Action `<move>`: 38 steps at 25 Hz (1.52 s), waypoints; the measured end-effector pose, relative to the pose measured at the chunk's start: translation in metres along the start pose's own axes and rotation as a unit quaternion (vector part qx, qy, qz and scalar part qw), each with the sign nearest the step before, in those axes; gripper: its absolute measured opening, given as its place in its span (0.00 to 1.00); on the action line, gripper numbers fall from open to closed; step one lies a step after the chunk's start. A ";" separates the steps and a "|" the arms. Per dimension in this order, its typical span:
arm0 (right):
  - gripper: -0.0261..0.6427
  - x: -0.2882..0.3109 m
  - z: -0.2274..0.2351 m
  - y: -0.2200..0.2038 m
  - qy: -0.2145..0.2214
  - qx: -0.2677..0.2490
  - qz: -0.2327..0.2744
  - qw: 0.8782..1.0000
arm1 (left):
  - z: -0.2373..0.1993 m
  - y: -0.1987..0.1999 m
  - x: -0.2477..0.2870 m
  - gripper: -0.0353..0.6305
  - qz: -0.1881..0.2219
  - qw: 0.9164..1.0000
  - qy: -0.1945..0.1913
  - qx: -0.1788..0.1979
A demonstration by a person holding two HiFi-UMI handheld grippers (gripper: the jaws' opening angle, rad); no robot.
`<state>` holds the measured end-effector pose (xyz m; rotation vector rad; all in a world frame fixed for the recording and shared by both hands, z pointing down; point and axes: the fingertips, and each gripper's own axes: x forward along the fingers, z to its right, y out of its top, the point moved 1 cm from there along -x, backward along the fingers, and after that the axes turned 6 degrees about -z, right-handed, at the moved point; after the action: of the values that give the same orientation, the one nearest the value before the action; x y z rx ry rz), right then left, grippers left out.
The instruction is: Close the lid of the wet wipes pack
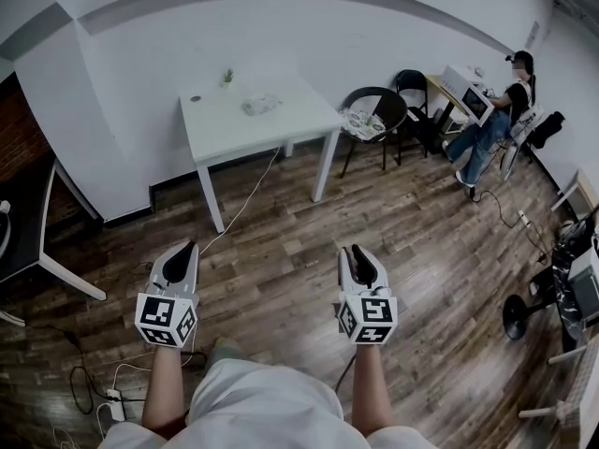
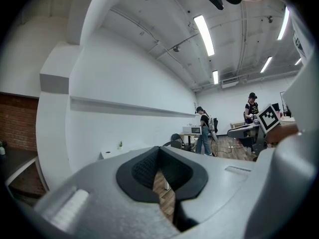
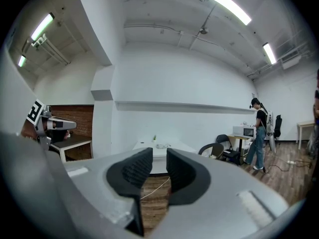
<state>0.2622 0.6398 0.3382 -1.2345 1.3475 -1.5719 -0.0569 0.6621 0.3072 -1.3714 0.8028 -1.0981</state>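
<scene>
Far off, the wet wipes pack (image 1: 260, 105) blurs on the table (image 1: 220, 127); left gripper (image 1: 185, 249) clenched, right gripper (image 1: 356, 251) slightly parted.

The head view looks from high up, steeply down at the wooden floor (image 1: 281, 213). The left gripper (image 1: 187, 248) and right gripper (image 1: 358, 251) are close below it, and the white bench (image 1: 253, 120) is far ahead. Each gripper view sits low and looks out level over its own fingers, very near. All three views share the bench: small and to the left in the left gripper view (image 2: 113, 152), straight ahead in the right gripper view (image 3: 159, 155).
</scene>
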 end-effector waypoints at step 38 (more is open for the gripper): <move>0.18 0.357 0.004 0.056 -0.019 0.005 -0.045 0.999 | -0.211 0.011 0.324 0.05 -0.031 0.998 -0.052 -0.024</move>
<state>0.1602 0.2936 0.3577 -1.3279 1.2745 -1.6078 -0.1463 0.2867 0.3291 -1.4908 0.7179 -1.0517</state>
